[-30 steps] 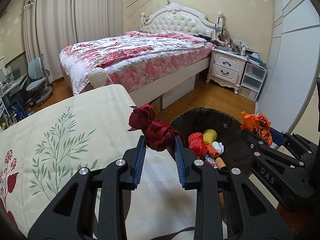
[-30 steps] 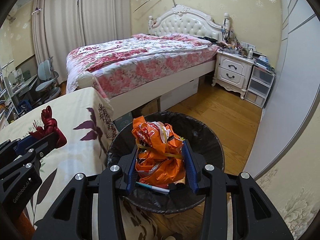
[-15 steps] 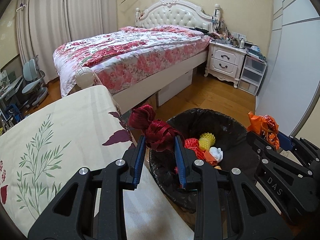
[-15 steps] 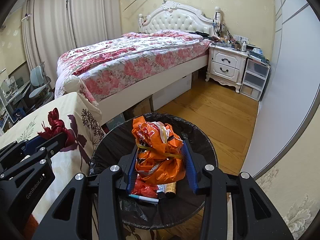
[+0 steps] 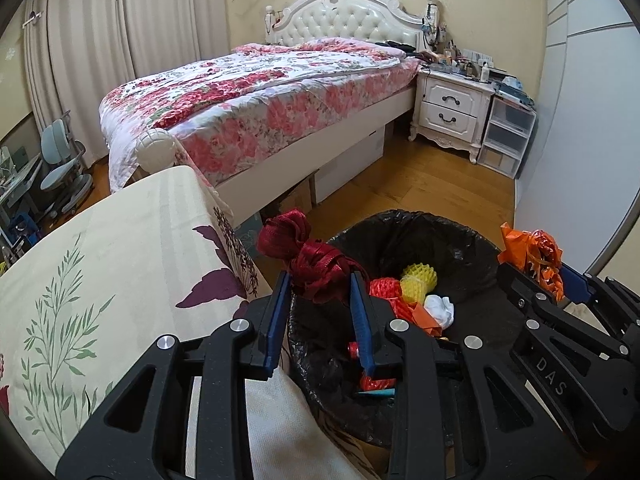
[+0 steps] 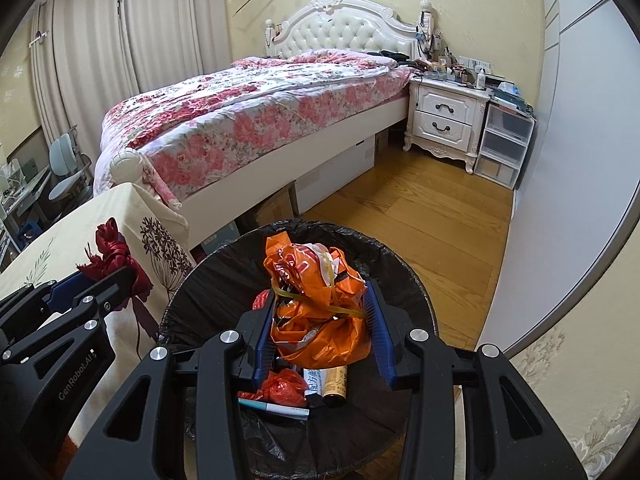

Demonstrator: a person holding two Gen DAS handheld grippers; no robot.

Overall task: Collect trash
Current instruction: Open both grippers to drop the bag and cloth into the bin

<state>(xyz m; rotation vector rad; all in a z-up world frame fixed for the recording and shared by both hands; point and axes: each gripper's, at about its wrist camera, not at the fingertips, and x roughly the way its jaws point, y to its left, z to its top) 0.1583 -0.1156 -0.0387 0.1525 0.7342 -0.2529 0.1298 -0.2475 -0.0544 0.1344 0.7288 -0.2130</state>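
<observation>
Both grippers have carried their loads off the floral tablecloth (image 5: pixel 120 264) toward the black-lined trash bin (image 5: pixel 420 232), which now fills more of each view's lower centre. At lower centre of the left view, the left gripper (image 5: pixel 320 280) is clamped on a dark red ribbon bundle (image 5: pixel 312 256) at the bin's left rim. At centre of the right view, the right gripper (image 6: pixel 320 300) pinches a crumpled orange plastic bag (image 6: pixel 316 300) directly over the bin, above discarded scraps.

Left claw (image 5: pixel 320 292) around dark red ribbon (image 5: pixel 316 264) over trash bin (image 5: pixel 420 228)
</observation>
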